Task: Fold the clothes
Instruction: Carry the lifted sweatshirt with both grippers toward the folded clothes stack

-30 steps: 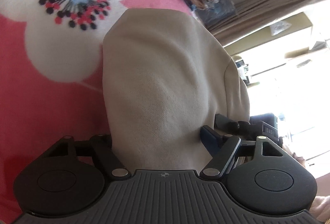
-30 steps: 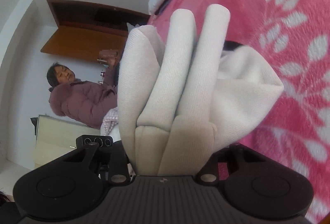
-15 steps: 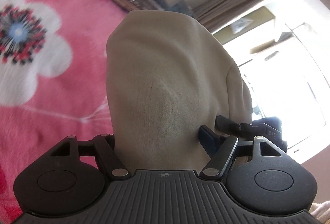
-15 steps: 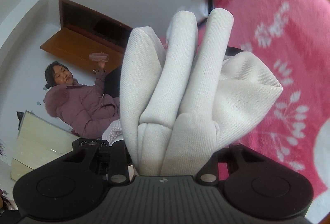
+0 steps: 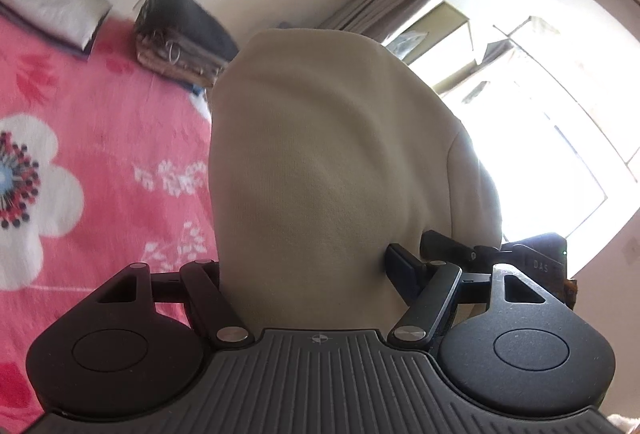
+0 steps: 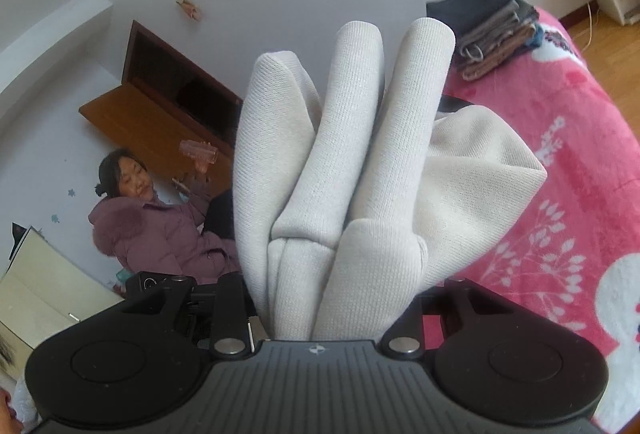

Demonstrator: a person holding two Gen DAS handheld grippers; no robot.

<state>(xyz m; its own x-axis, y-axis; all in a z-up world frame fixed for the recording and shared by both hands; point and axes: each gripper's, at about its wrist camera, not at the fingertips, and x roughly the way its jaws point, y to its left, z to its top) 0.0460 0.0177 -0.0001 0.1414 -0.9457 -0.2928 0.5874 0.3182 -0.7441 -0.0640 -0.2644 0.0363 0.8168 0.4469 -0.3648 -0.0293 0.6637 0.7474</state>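
Note:
A cream knit garment (image 5: 320, 170) fills the middle of the left wrist view, bulging up between the fingers of my left gripper (image 5: 308, 274), which is shut on it. In the right wrist view the same cream garment (image 6: 344, 162) stands in several thick folded rolls, clamped by my right gripper (image 6: 336, 298), also shut on it. The fingertips of both grippers are hidden by cloth. The garment is held off the pink flowered blanket (image 5: 100, 162) (image 6: 560, 202). The other gripper's dark body (image 5: 532, 266) shows at the right behind the cloth.
A stack of folded dark and brown clothes (image 5: 184, 42) (image 6: 492, 30) sits at the bed's far end. A white folded item (image 5: 52, 6) lies beside it. A seated person in a purple coat (image 6: 160, 230) is off the bed. A bright window with curtains (image 5: 520, 74) is right.
Both grippers have lifted and tilted up with the garment; the blanket has slid down and away, and the wall, window and clothes stack have come into view. Both grips are unchanged.

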